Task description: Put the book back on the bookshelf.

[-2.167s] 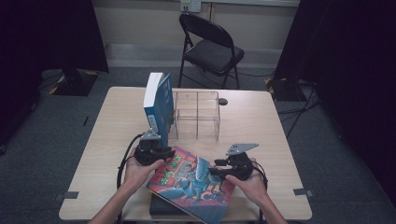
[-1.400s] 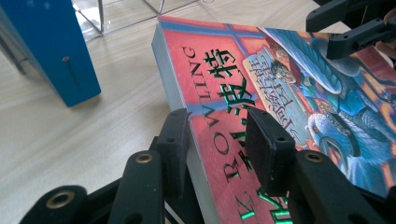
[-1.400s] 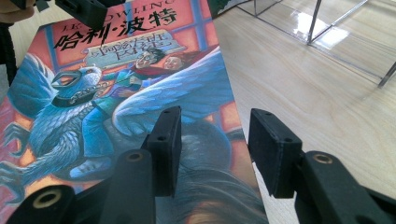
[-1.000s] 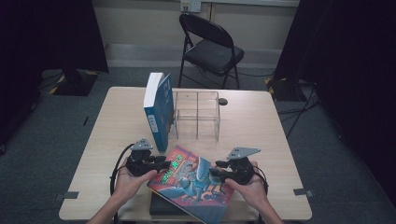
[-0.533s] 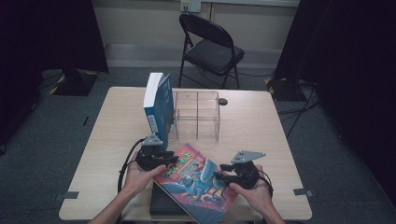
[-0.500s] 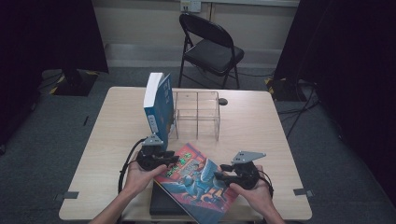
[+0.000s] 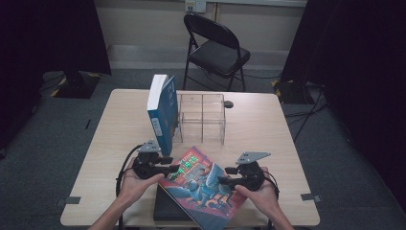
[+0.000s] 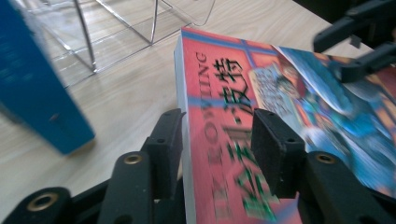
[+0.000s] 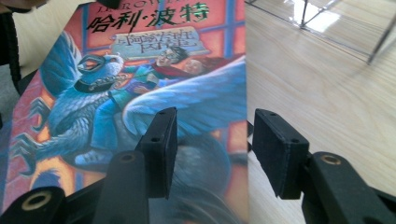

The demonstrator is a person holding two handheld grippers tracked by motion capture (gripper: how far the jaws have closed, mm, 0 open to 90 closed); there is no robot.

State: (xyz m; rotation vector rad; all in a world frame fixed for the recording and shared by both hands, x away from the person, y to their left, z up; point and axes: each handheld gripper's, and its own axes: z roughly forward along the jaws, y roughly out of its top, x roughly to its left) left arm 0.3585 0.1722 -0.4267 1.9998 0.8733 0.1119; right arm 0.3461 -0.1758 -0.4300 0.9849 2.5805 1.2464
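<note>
The left gripper has returned to the red paperback and straddles its spine, jaws not yet closed. The glossy, colourful book, slightly raised over a black book, looks ready to lift. The right gripper straddles its far edge, unclenched.

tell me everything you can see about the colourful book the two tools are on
The colourful book is a thick paperback with a glossy red-and-blue cover showing a winged creature and a rider, with Chinese title lettering. It lies tilted at the table's near edge, partly over a flat black object. The left tool straddles its spine edge, one jaw on each side; the right tool straddles the opposite long edge. Both tools look open around it, not clamped.
</note>
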